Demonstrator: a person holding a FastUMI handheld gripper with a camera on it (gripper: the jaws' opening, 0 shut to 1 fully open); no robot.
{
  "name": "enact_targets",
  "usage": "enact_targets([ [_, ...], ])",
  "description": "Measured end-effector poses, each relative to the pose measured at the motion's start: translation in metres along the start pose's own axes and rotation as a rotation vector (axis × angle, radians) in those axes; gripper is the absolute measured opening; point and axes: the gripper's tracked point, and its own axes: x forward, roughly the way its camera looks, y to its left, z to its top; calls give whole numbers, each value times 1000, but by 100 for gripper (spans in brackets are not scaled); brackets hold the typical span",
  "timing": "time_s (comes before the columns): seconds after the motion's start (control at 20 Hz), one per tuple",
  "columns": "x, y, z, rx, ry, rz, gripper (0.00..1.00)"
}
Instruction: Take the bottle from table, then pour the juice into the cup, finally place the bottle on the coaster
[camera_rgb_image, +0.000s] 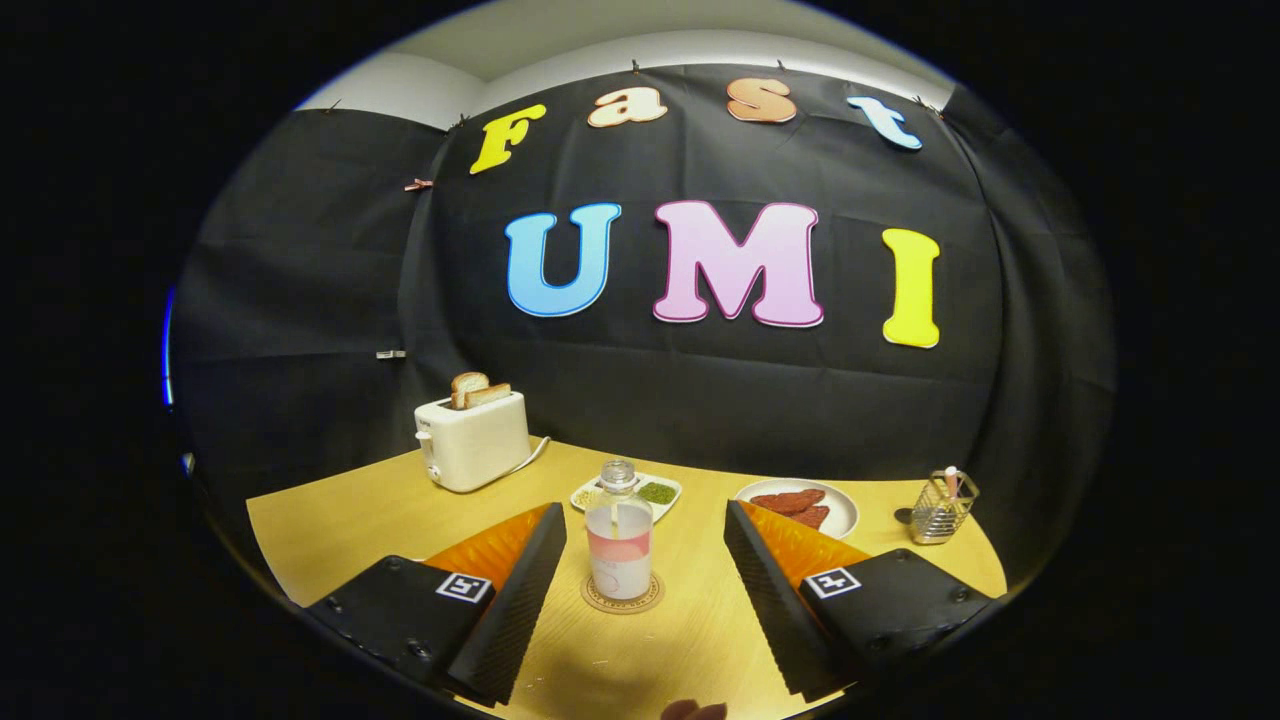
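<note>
Clear plastic bottle (619, 540) upright on round cork coaster (622, 596)
Its long axis is vertical, cap up; the tool (645, 565) is spread open, fingers apart on either side, touching nothing.

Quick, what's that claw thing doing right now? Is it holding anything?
Gripper: open, holding nothing. The bottle stands upright on the coaster between the spread fingers, touching neither.

There was one bottle (619, 535), one coaster (622, 598), one toaster (472, 438) with two toast slices (479, 389), two plates (840, 510), one wire holder (941, 507), and one hand-held gripper (645, 540), fingers wide apart.
</note>
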Motion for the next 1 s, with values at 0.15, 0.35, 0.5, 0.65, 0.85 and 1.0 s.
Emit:
enact_targets([
  [0.15,-19,-11,22,-12,-16,-32,97],
  [0.35,-46,-18,41,-46,-24,-46,97],
  [0.5,-60,-24,47,-55,-23,-58,97],
  [0.65,-71,-25,51,-55,-23,-54,97],
  [0.85,-79,-27,62,-57,-46,-46,98],
  [1.0,-86,-27,63,-62,-50,-36,98],
])
